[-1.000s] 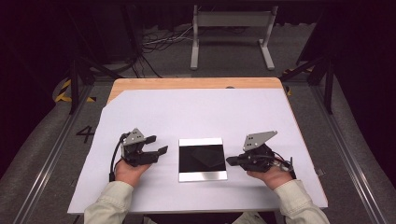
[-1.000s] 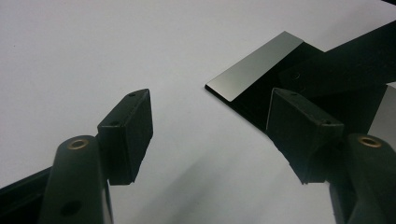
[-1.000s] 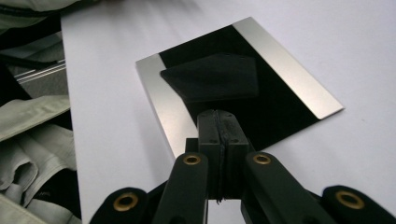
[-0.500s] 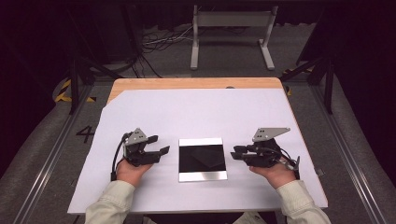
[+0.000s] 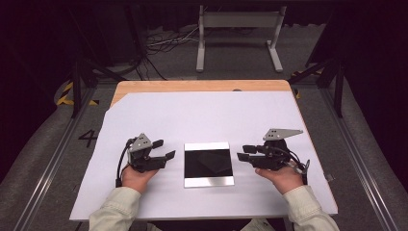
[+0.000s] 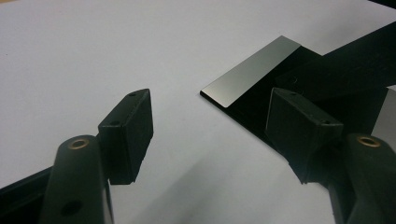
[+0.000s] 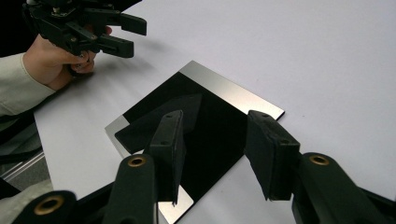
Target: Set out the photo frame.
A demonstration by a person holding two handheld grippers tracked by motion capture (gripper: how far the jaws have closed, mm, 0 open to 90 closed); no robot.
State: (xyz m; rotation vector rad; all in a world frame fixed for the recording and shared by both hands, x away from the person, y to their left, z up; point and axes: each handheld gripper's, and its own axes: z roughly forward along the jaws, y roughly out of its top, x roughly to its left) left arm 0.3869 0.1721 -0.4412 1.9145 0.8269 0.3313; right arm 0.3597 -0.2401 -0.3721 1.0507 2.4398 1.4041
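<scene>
A flat, shiny black square plate with silver strips along two edges [image 5: 209, 163] lies on the big white sheet [image 5: 202, 115] that covers my wooden table [image 5: 192, 85]. It sits flat in the near middle of the sheet, right between my two hands. From above it is almost square, just a bit longer going away from me than across. Its silver strips run side to side, one at the far edge and one at the near edge, and its sides line up straight with the table edge. My left tongs [image 5: 163, 155] are just to the left of the plate and point at it, resting low by the sheet. Their jaws stand apart with nothing in them, and in the left gripper view [image 6: 208, 135] I see a corner of the plate [image 6: 252, 70] a little way ahead. My right tongs [image 5: 244, 153] are just to the right of the plate and point at it too. Their jaws have just been opening, and nothing is between them. In the right gripper view [image 7: 212, 154] they hang over the plate's edge [image 7: 205, 121] without touching it.
</scene>
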